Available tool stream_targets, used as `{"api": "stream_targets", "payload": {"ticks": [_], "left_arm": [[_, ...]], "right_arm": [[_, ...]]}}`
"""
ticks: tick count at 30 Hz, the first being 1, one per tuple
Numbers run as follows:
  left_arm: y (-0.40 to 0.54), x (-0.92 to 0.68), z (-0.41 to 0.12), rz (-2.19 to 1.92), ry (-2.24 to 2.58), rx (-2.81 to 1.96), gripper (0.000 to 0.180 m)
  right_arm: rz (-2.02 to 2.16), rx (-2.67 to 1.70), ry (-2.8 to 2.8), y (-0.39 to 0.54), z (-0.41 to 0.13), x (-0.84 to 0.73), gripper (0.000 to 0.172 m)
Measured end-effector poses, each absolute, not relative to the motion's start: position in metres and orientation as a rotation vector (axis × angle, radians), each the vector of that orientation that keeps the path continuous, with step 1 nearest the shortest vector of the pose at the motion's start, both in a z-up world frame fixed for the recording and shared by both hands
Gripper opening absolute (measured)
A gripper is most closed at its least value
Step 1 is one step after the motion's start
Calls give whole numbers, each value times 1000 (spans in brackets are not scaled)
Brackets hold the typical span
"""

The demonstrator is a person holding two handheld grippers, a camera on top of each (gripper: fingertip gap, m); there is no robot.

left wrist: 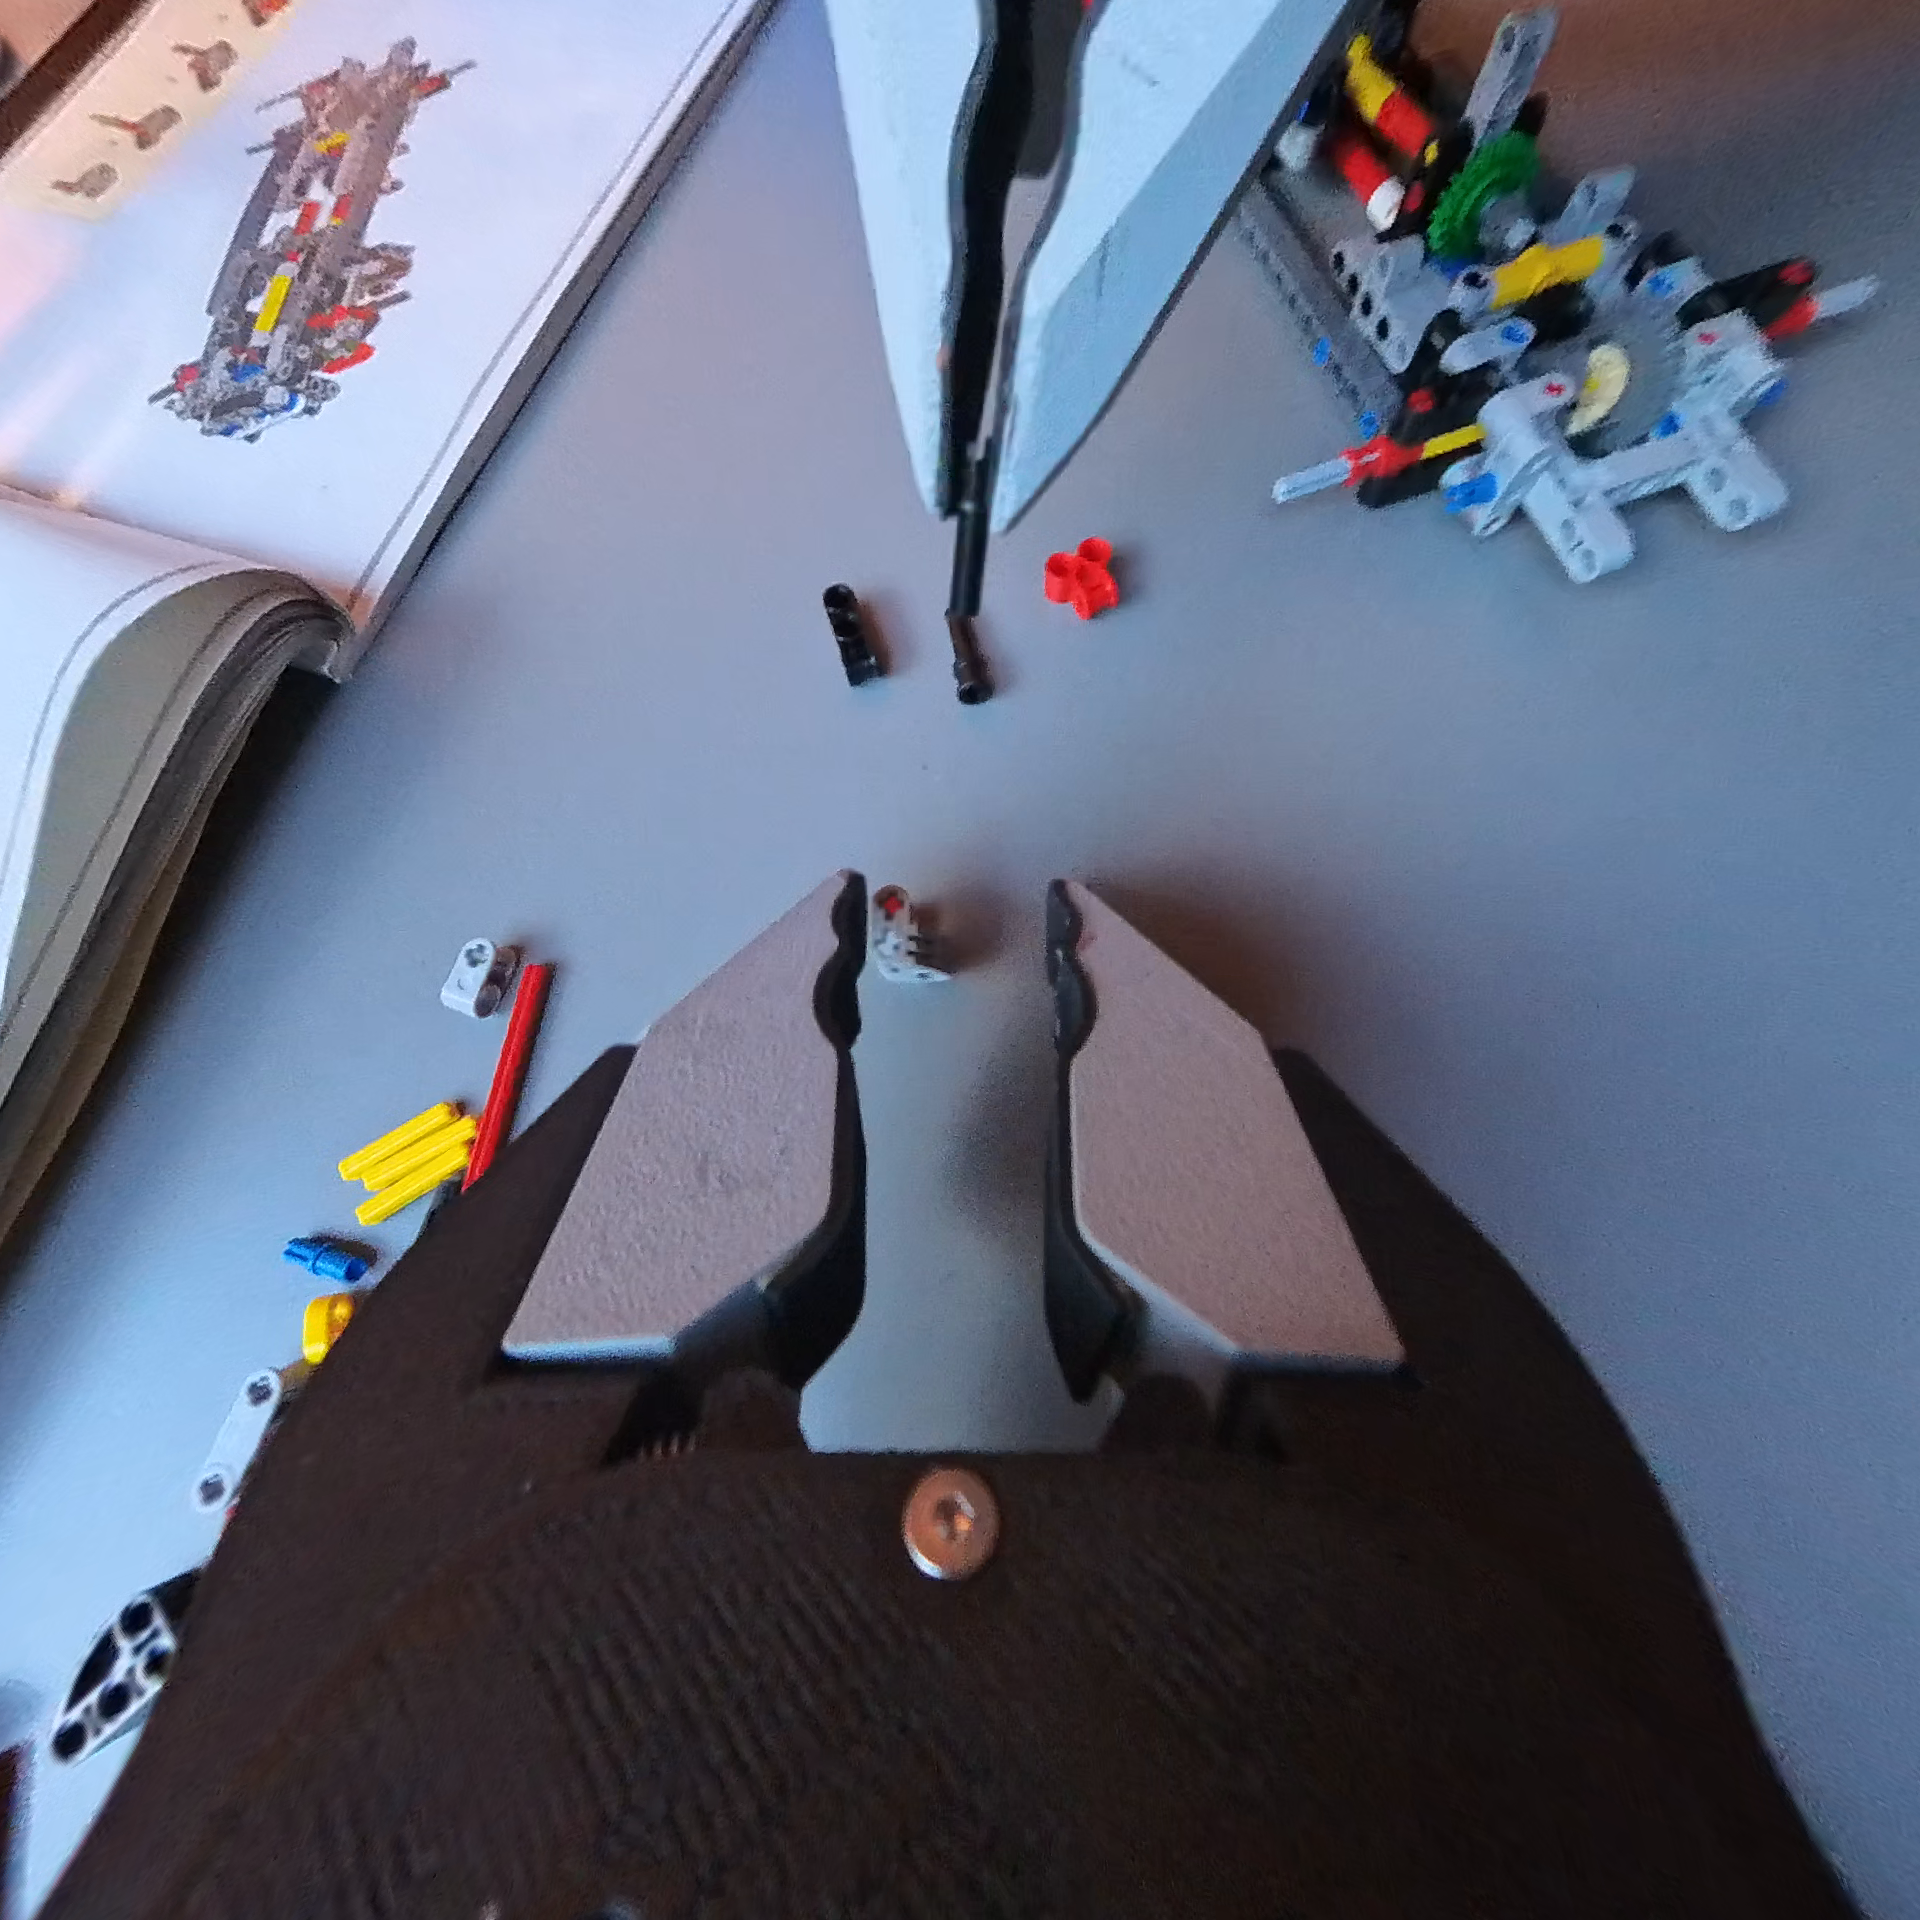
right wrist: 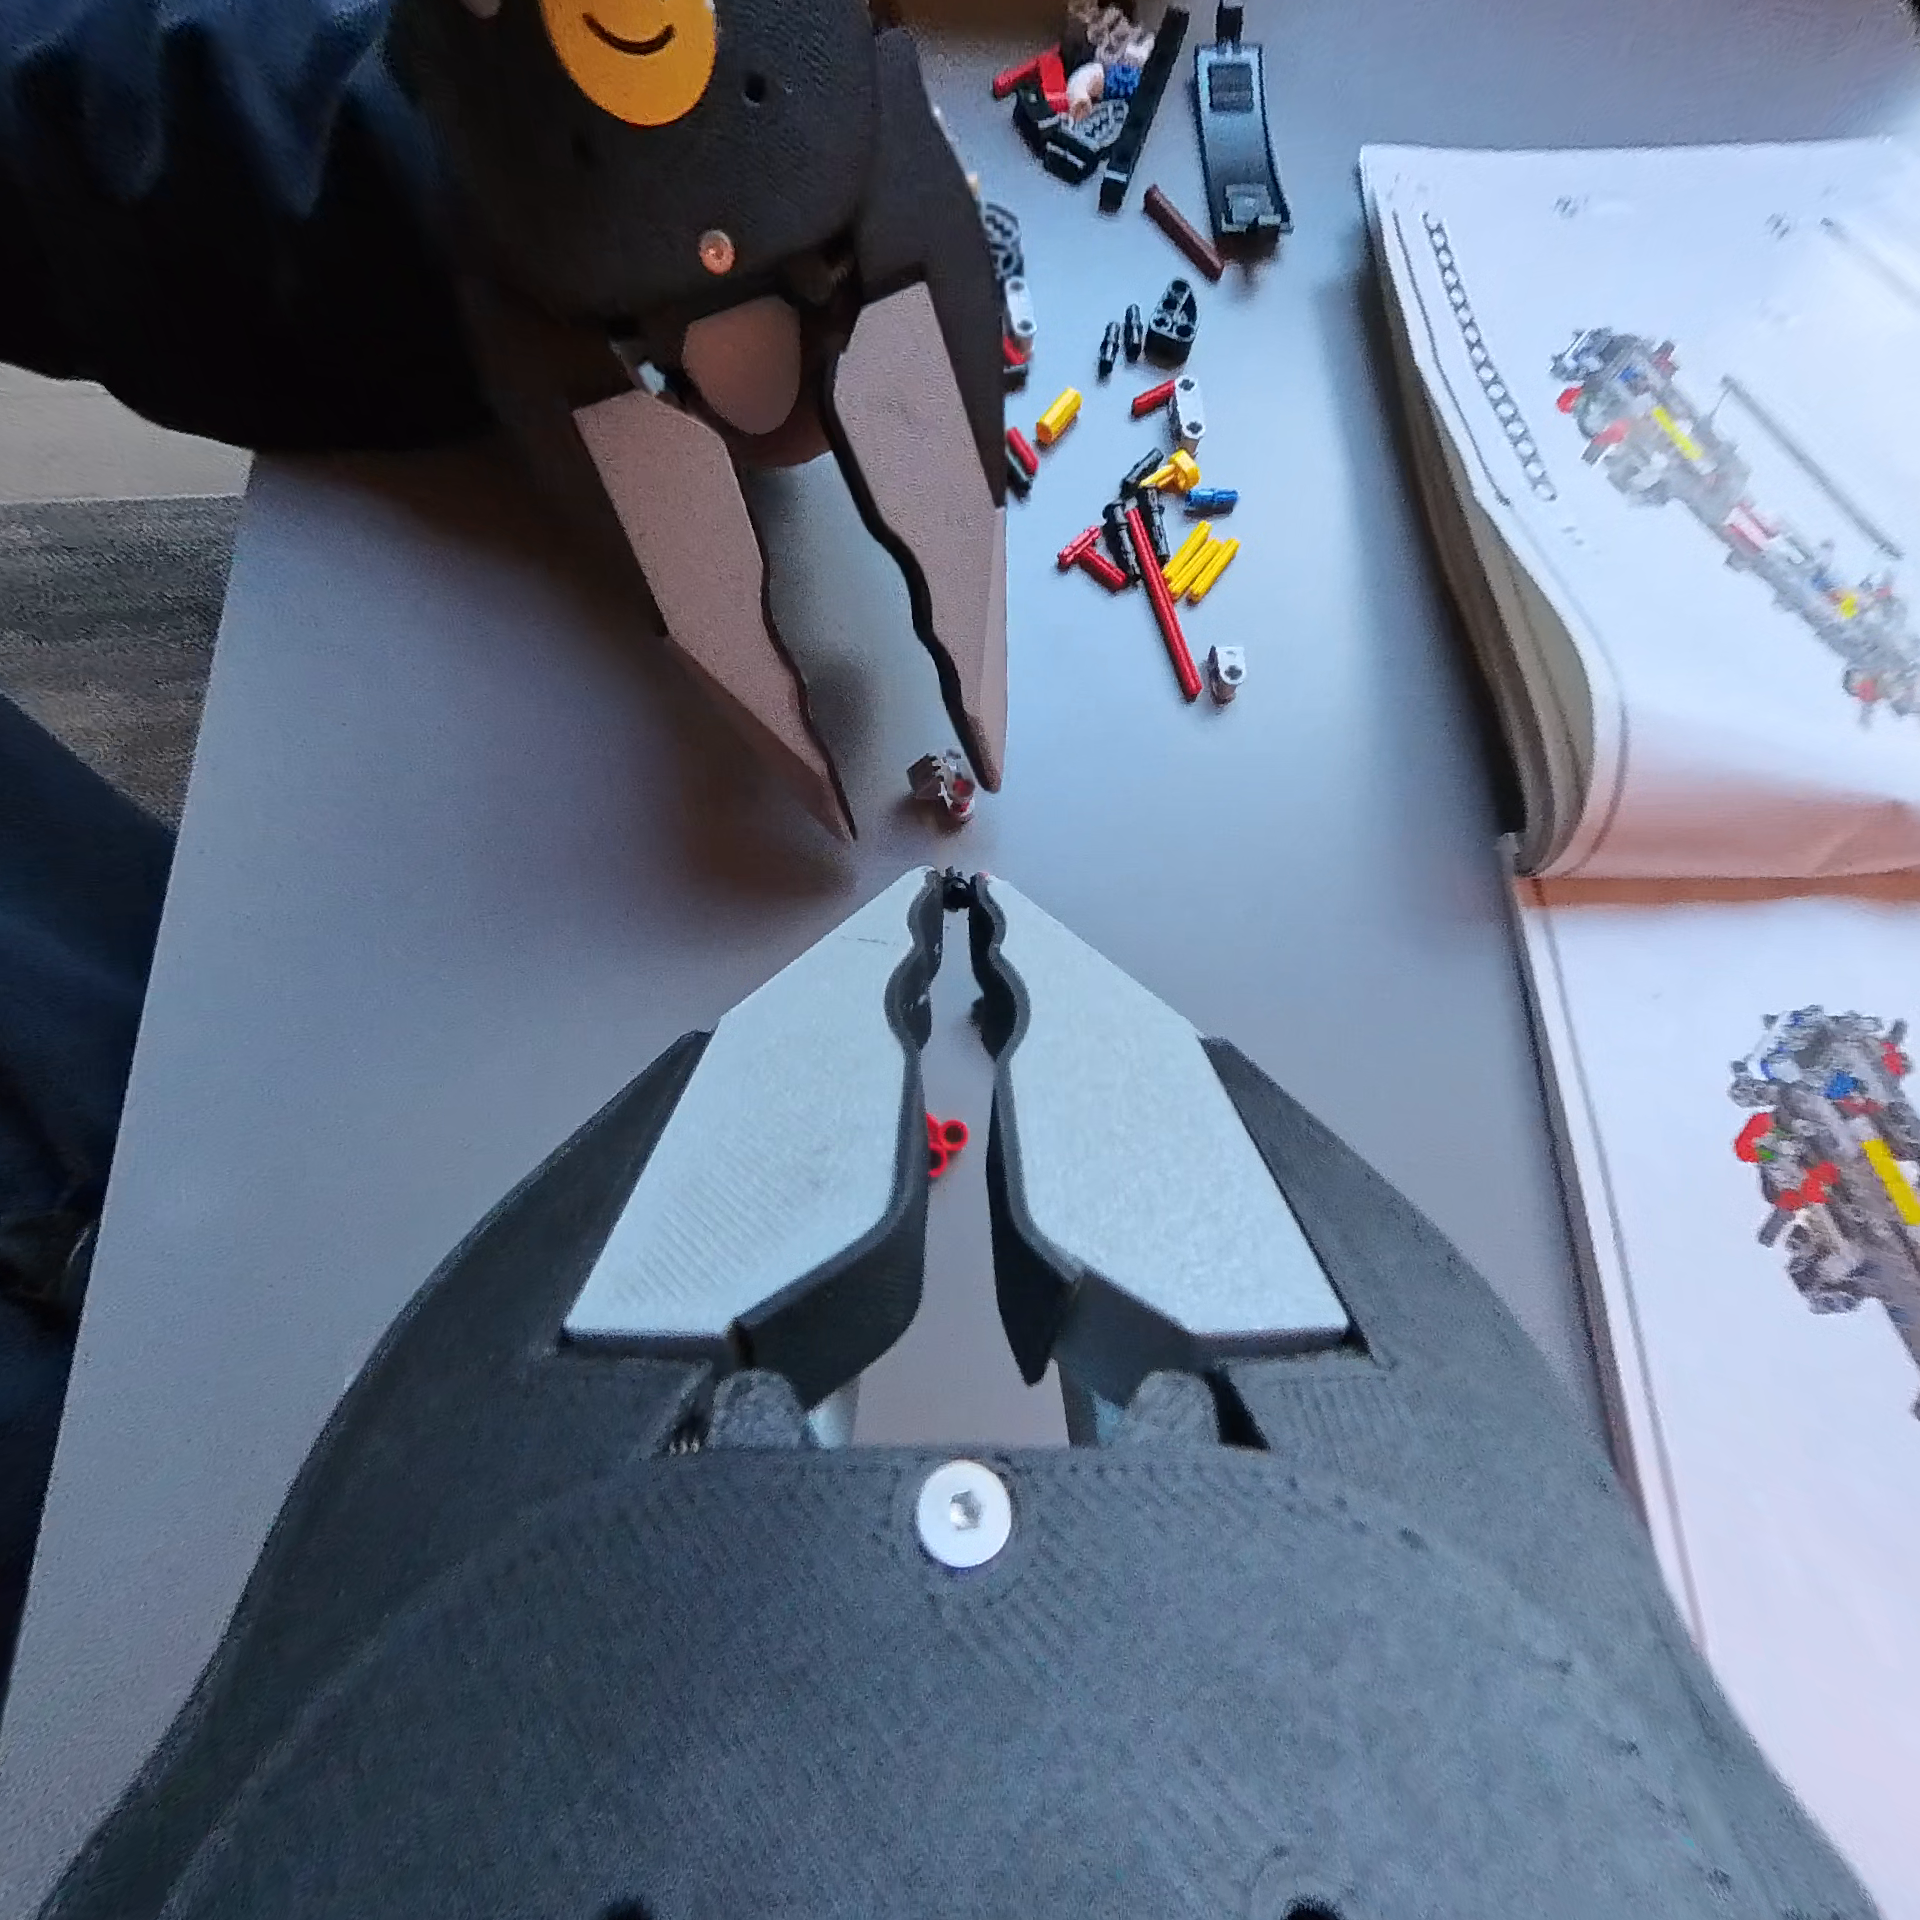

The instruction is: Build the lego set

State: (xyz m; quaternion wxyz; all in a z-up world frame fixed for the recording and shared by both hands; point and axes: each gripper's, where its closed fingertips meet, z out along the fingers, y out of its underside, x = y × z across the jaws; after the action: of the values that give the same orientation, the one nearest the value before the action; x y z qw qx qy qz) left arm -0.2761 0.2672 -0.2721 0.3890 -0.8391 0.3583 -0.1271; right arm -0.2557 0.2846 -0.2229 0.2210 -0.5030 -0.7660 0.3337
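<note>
My left gripper (left wrist: 956, 914) is open, low over the grey table (left wrist: 1351, 831). A small white and grey piece with a red spot (left wrist: 906, 935) lies on the table between its fingertips, close to the left finger (left wrist: 847, 925), and the pads do not press on it. It also shows in the right wrist view (right wrist: 940, 784), beside the left gripper (right wrist: 920, 810). My right gripper (right wrist: 958, 891) is shut on a thin black pin (right wrist: 954, 896). In the left wrist view the pin (left wrist: 971, 551) sticks out of the right gripper's tips (left wrist: 971, 499), just above the table.
Another black pin (left wrist: 966, 660), a black connector (left wrist: 854, 634) and a red piece (left wrist: 1084, 577) lie near the right gripper. A part-built model (left wrist: 1538, 343) stands far right. An open instruction book (left wrist: 260, 312) lies left. Loose yellow, red and blue parts (left wrist: 416, 1153) lie by my left gripper. About 6 centimetres separates my left fingertips from my right.
</note>
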Motion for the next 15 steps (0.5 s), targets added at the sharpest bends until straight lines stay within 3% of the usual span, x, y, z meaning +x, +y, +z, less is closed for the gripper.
{"api": "stream_targets", "payload": {"ticks": [9, 15], "left_arm": [[270, -292, -281, -290, 862, -2181, 29], [273, -288, -284, -306, 862, -2193, 15]], "right_arm": [[973, -1444, -2170, 279, -236, -278, 2], [960, -1497, -2219, 275, -249, -288, 2]]}}
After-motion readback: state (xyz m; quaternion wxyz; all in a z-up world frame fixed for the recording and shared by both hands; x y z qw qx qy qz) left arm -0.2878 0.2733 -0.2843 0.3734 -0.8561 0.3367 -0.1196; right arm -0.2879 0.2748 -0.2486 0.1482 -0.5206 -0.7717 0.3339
